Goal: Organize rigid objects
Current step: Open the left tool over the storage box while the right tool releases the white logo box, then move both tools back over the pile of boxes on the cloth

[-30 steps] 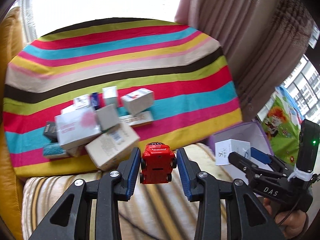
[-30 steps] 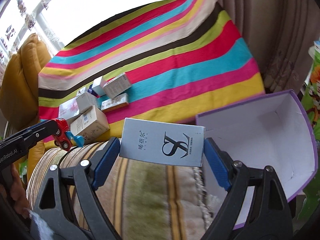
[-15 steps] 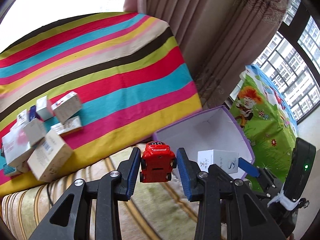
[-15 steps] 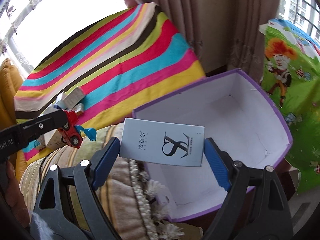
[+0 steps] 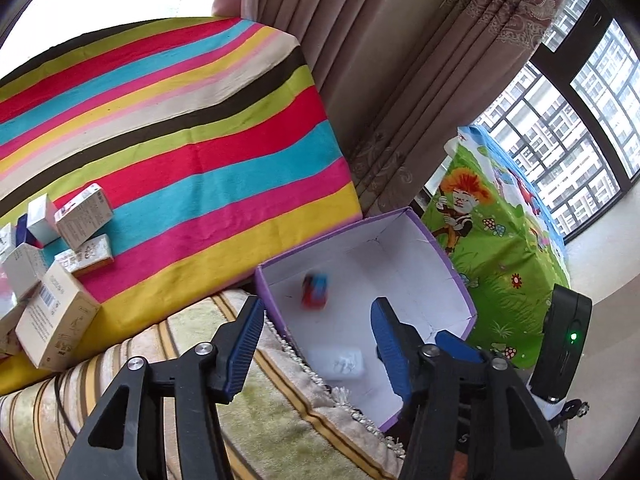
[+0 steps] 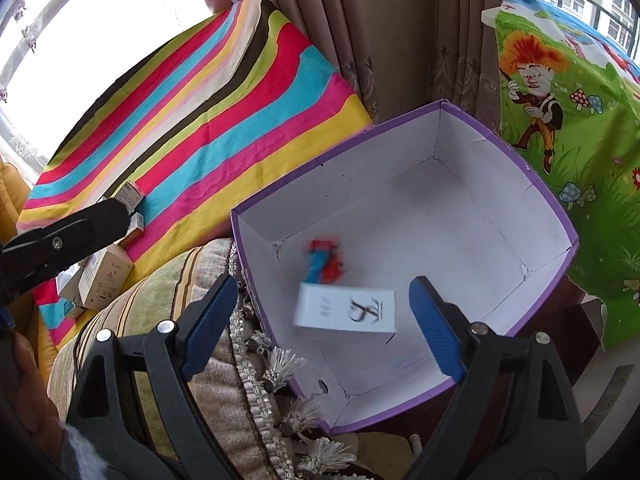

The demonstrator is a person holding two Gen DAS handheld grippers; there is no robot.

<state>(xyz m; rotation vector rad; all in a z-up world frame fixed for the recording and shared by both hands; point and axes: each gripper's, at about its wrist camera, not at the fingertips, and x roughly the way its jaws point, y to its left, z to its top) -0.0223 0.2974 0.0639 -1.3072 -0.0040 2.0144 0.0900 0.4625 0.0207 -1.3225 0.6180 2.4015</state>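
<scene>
Both tools are hanging over the purple box point(image 6: 532, 178), jaws opening and gripping nothing. The left tool point(image 5: 318, 346) is standing moderately wide, the right tool point(image 6: 320, 320) wide. The red toy car point(image 6: 326, 266) is showing only as a blur inside the box, the white carton point(image 6: 346, 312) beside it smeared too. Small boxes point(image 5: 60, 320) are lying on the striped cloth point(image 5: 180, 140), partly cut off at the edge.
</scene>
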